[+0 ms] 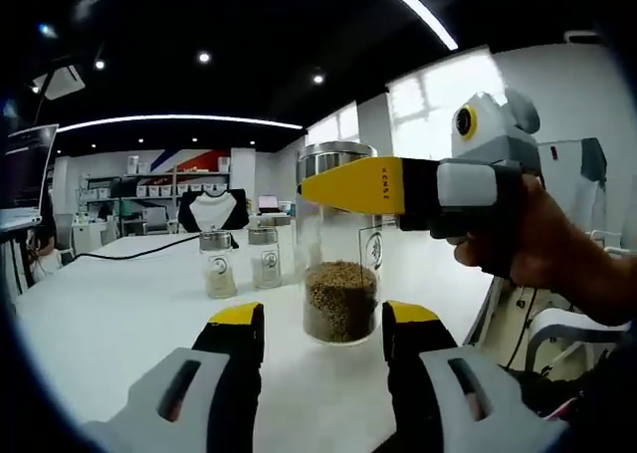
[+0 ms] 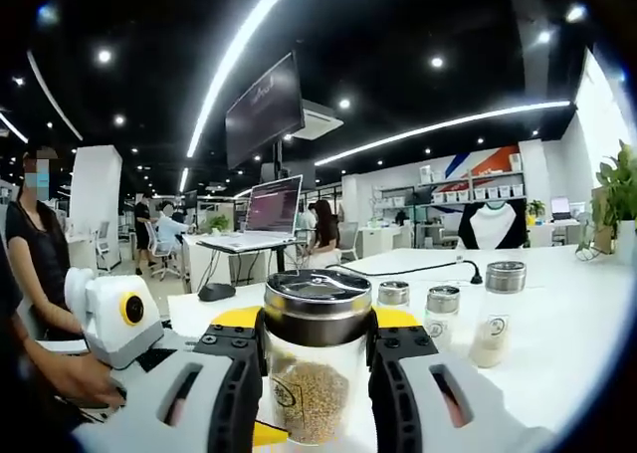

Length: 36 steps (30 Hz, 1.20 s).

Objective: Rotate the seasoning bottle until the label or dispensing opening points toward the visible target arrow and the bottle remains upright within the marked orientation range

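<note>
A clear seasoning bottle [image 1: 340,274] with a steel lid and brown seeds in its lower part stands upright on the white table [image 1: 119,324]. My right gripper [image 1: 343,184] comes in from the right, held by a hand [image 1: 542,249], its yellow jaw against the bottle's upper part. In the right gripper view the bottle [image 2: 311,393] sits between the jaws of my right gripper [image 2: 317,326], which is shut on it just below the lid. My left gripper [image 1: 323,319] is open, its yellow-tipped jaws low on either side of the bottle's base without touching it. A small round label shows on the glass.
Two small shakers [image 1: 217,264] [image 1: 264,257] stand behind the bottle to the left; the right gripper view shows three [image 2: 394,294] [image 2: 442,311] [image 2: 498,314]. A black cable [image 1: 129,254] crosses the table. A laptop [image 2: 264,214] and mouse [image 2: 216,292] sit on a far desk. People sit in the background.
</note>
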Available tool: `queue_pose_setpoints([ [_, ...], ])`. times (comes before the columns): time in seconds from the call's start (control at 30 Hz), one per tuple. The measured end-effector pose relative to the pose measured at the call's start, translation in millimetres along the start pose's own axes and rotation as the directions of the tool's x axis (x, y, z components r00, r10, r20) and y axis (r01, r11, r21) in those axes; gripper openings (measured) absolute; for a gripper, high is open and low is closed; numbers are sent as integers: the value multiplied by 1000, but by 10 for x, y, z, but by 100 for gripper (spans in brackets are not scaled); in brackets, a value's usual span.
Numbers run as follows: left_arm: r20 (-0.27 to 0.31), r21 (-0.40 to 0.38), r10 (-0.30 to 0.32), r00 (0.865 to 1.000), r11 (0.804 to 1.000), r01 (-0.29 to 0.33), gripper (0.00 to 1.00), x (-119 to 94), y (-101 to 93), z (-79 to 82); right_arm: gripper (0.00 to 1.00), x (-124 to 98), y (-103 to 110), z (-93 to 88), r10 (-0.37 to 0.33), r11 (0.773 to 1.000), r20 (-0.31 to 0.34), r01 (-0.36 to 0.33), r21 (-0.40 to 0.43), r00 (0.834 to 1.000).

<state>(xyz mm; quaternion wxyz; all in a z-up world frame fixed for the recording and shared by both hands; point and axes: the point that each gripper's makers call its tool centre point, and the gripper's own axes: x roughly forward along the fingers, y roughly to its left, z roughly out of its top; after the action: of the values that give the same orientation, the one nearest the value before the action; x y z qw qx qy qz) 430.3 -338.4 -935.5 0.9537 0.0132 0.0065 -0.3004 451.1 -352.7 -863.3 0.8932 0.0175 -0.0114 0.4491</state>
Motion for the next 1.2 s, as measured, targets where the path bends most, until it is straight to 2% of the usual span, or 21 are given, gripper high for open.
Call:
queue_pose_setpoints([
  [0.1,-8,-11,-6,1000,1000,6,62,-7,53,-25,38,-15,-166,-11,-31,999,-10,31,-23,999],
  [0.23,-18,14,-3,1000,1000,3,71,-22,94,-42,38,-60,-372,0,-53,998,-12,53,-37,999],
  [0.37,-25,9,-22,999,1000,23,74,-22,110,-74,38,-108,-535,-21,-68,998,-5,68,-17,998],
  [0.53,-45,3,-15,999,1000,15,80,-10,125,-123,38,-175,-677,-37,-92,996,-13,92,-3,996],
  [0.63,-41,22,-20,999,1000,21,82,-18,101,-98,38,-209,-714,-11,-94,996,-8,94,4,996],
  [0.73,-27,34,-21,999,999,22,88,-24,99,-53,38,-246,-774,27,-107,994,-11,106,-28,994],
  [0.83,-17,36,-31,999,999,31,88,-28,91,-34,38,-284,-870,61,-118,993,-11,117,-32,993],
  [1.07,-33,28,-31,999,999,31,86,-21,121,-87,38,-337,-1132,111,-156,988,-6,155,-16,988],
  [1.2,-24,36,-10,1000,999,11,85,-25,165,-92,38,-361,-1246,125,-170,985,-5,170,-16,985],
])
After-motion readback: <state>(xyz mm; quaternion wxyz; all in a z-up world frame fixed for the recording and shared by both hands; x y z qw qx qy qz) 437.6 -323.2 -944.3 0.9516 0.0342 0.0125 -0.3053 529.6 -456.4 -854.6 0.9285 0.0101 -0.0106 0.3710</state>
